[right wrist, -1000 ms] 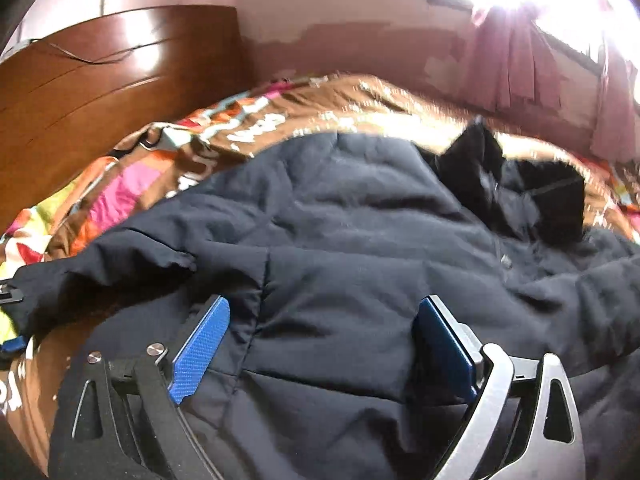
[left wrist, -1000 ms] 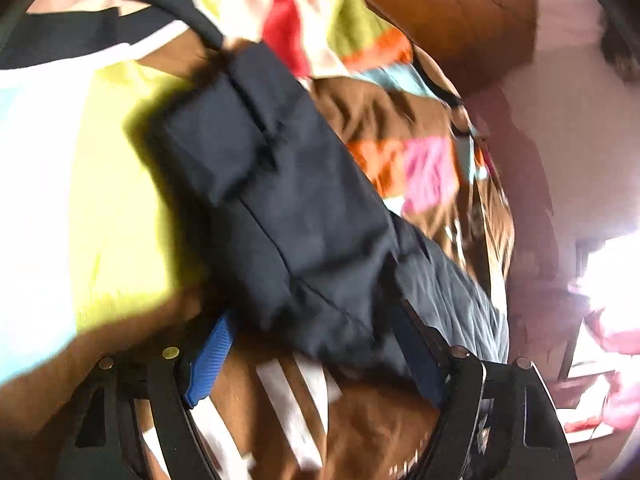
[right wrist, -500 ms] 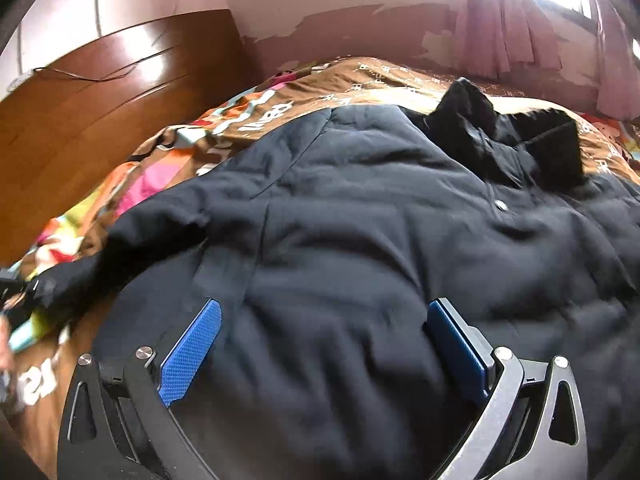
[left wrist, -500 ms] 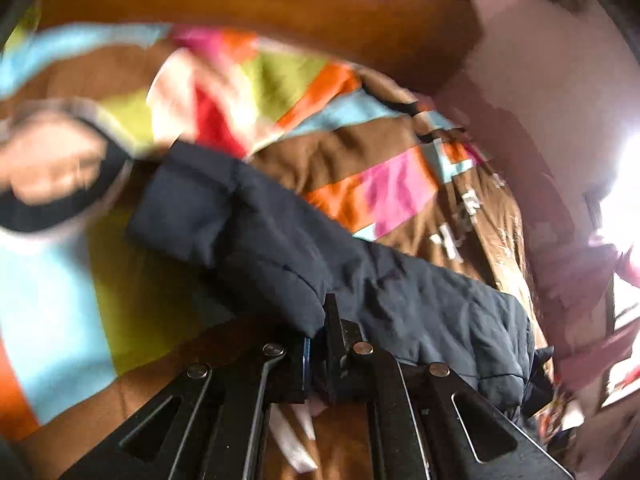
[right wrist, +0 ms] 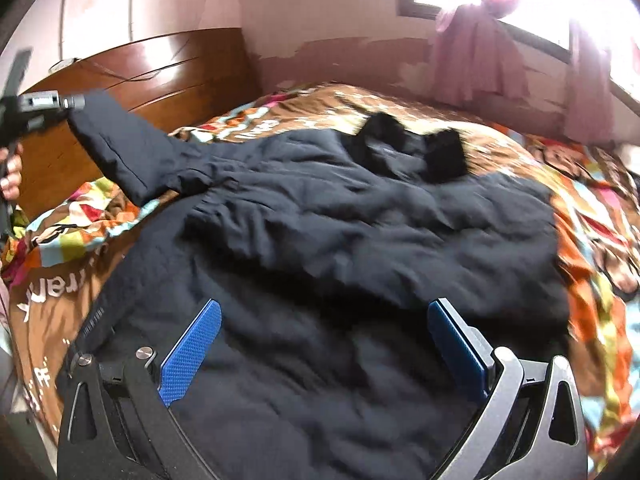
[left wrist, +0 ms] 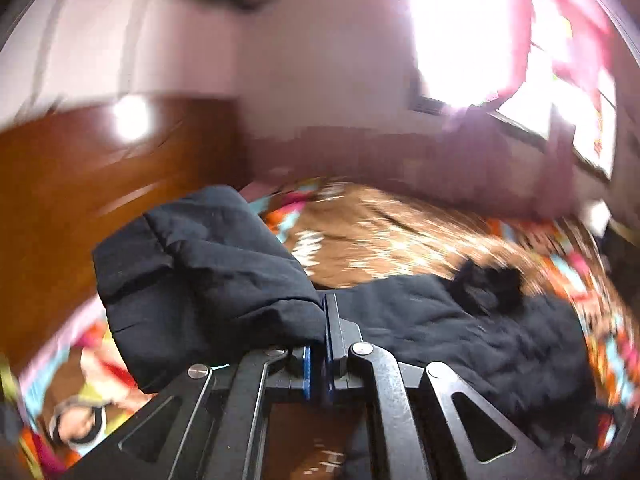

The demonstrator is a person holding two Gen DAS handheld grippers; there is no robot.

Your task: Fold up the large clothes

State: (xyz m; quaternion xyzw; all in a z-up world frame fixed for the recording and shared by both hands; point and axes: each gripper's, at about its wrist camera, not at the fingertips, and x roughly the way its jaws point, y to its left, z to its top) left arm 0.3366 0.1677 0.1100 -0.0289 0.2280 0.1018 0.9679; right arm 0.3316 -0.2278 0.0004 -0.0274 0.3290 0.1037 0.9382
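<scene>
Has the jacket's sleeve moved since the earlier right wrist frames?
Yes. The sleeve, shut in the left gripper, has risen off the bedspread and now hangs in front of the wooden headboard.

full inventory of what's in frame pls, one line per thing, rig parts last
jacket: 1, dark navy, padded, spread across the bed
sleeve: 1, dark navy, lifted off the bed at the left, cuff end pinched
collar: 1, black, furry, at the jacket's far end
bedspread: 1, brown with multicoloured patches, under the jacket
headboard: 1, reddish-brown wood, far left
wall: 1, pink, paint peeling low down
curtains: pink, at the bright window, far right
left gripper: 1, black, blue pads, shut on the sleeve
right gripper: 1, black and silver, blue pads, open over the jacket
hand: 1, left edge, on the left gripper's handle
</scene>
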